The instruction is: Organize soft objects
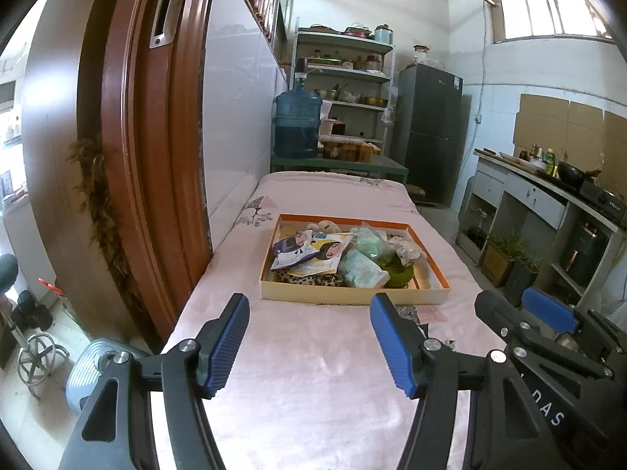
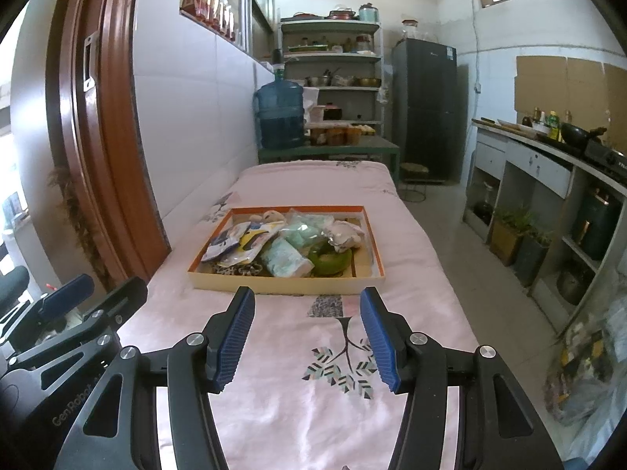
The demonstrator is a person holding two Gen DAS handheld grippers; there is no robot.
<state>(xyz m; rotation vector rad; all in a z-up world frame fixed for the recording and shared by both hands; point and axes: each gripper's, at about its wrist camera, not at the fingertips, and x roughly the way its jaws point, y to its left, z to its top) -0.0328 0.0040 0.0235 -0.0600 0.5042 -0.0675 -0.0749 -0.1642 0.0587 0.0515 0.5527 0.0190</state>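
Observation:
A shallow box with an orange rim (image 1: 354, 297) (image 2: 286, 285) lies on the pink cloth, ahead of both grippers. It holds several soft things: cartoon-print pouches (image 1: 309, 252) (image 2: 239, 244), a pale tissue pack (image 1: 362, 270) (image 2: 288, 260), a green ring (image 1: 401, 274) (image 2: 331, 262), a leopard-print band (image 1: 313, 280) (image 2: 235, 269), a green bag (image 2: 307, 229) and plush toys (image 1: 409, 250) (image 2: 345, 235). My left gripper (image 1: 309, 346) hovers open short of the box, nothing between its fingers. Alongside it, my right gripper (image 2: 307, 338) is open and empty too.
The pink cloth (image 1: 313, 384) (image 2: 298, 399) covers a long table beside a white tiled wall and a brown door frame (image 1: 149, 156). A blue water jug (image 1: 298, 121) and shelves stand beyond it. A counter (image 2: 548, 164) and floor items line the right side.

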